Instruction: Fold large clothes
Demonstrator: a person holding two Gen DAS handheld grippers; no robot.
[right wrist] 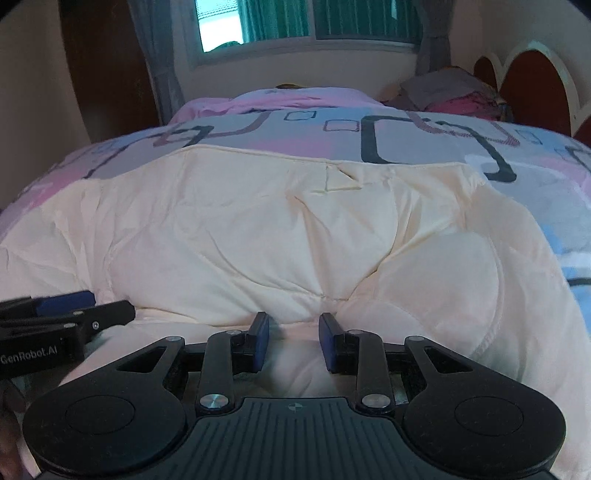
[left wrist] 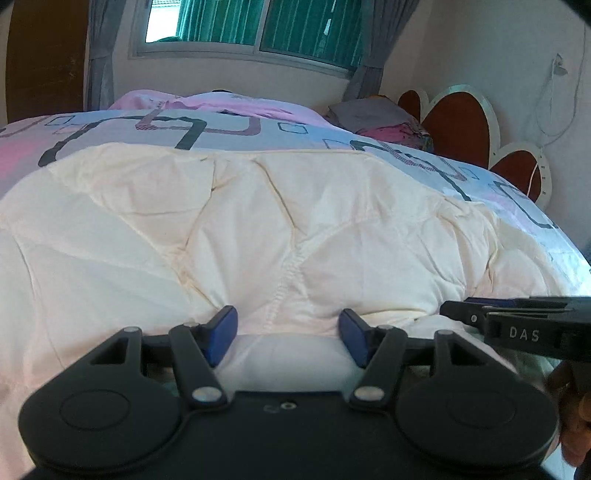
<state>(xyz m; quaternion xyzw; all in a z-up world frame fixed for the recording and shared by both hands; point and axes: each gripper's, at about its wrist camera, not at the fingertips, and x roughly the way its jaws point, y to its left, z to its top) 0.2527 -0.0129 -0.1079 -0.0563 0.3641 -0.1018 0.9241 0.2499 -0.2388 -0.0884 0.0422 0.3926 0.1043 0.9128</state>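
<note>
A cream quilted comforter (left wrist: 258, 221) lies folded across the bed, on a patterned sheet (left wrist: 207, 127). My left gripper (left wrist: 288, 334) is at its near edge, and a thick bunch of the fabric fills the gap between the blue pads (left wrist: 221, 332). My right gripper (right wrist: 293, 341) holds the same near edge a little to the right, with a narrower wad of the comforter (right wrist: 295, 229) pinched between its pads (right wrist: 260, 339). Each gripper shows in the other's view: the right gripper (left wrist: 454, 312) at the right side, the left gripper (right wrist: 110, 312) at the left side. A hand (left wrist: 572, 413) holds the right one.
A pink blanket (left wrist: 229, 101) lies at the far side of the bed. A pile of grey and pink fabric (left wrist: 380, 118) sits by the heart-shaped headboard (left wrist: 458, 125) on the right. A window (left wrist: 251, 26) with grey curtains is behind, and a brown door (left wrist: 44, 55) at far left.
</note>
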